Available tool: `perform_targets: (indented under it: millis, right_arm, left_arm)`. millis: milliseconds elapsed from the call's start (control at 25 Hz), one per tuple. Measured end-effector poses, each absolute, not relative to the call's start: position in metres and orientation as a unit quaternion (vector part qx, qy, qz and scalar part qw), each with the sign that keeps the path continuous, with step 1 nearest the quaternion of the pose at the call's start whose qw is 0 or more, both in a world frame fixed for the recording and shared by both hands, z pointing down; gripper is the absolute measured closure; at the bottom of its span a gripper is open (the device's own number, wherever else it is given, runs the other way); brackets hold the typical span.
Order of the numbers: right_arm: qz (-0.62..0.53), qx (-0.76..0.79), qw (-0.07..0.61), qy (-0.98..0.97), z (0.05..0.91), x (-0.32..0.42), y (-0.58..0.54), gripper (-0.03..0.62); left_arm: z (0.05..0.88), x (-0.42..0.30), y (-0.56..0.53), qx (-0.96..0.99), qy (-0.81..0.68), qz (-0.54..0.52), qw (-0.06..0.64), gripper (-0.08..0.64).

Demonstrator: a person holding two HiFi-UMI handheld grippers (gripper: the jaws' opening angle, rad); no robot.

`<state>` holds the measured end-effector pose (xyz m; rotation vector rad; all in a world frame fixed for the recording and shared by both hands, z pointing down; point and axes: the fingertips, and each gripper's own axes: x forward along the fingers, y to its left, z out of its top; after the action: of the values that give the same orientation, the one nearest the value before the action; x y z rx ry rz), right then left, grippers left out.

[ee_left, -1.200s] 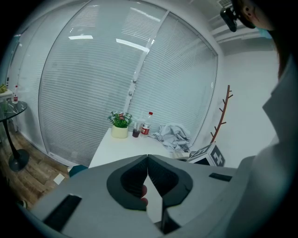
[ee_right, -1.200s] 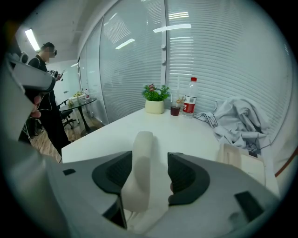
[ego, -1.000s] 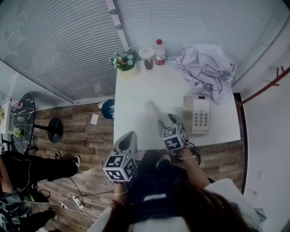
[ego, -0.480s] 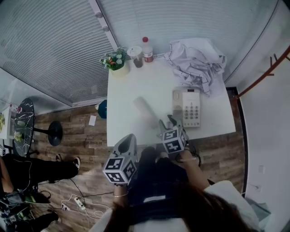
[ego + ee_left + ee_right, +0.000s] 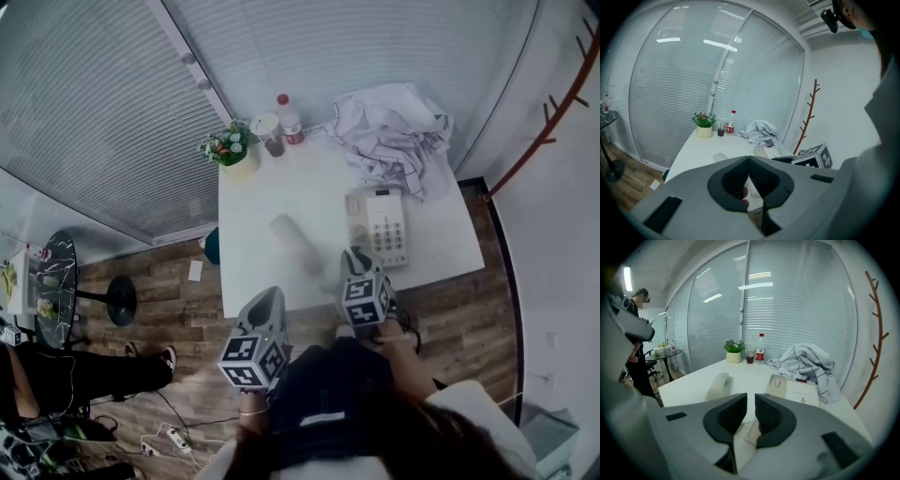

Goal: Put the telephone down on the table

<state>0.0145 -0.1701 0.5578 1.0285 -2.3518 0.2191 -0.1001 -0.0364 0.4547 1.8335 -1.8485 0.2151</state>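
Since the handset (image 5: 293,239) lies free on the table (image 5: 251,211) at 9 o'clock of the base (image 5: 386,225), I read it as placed: left gripper (image 5: 270,295) pinched together, right gripper (image 5: 354,255) has just been closing on nothing, slit left.

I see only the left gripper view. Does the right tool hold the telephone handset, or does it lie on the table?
Observer: In the right gripper view the right tool is empty; its jaws have just been closing, a narrow gap between them.
Operator: Where is the handset?
Observer: The head view shows the handset flat on the table, left of the telephone base and apart from it.
Operator: And the right tool?
Observer: Over the table's near edge, close to the base.
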Motion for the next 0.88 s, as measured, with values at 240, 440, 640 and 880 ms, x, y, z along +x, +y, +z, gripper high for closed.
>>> perform_targets:
  millis: [240,440,640,880]
  right_arm:
    - [0.065,0.406,0.265,-0.872,0.547,0.014,-0.168,0.584]
    - [0.056,0.408,0.258,-0.874,0.536,0.003,-0.151,0.589]
    - [0.047,0.409,0.258,-0.874,0.530,-0.004,-0.128,0.595]
    - [0.032,0.412,0.255,-0.874,0.522,-0.005,-0.098,0.596]
  left_arm:
    - [0.452,-0.104,-0.025,0.683,-0.679,0.076,0.257,0.561]
    - [0.446,-0.116,-0.005,0.682,-0.684,0.070,0.250,0.560]
    - [0.442,-0.124,0.019,0.682,-0.687,0.062,0.245,0.561]
    - [0.443,-0.127,0.045,0.690,-0.680,0.056,0.240,0.561]
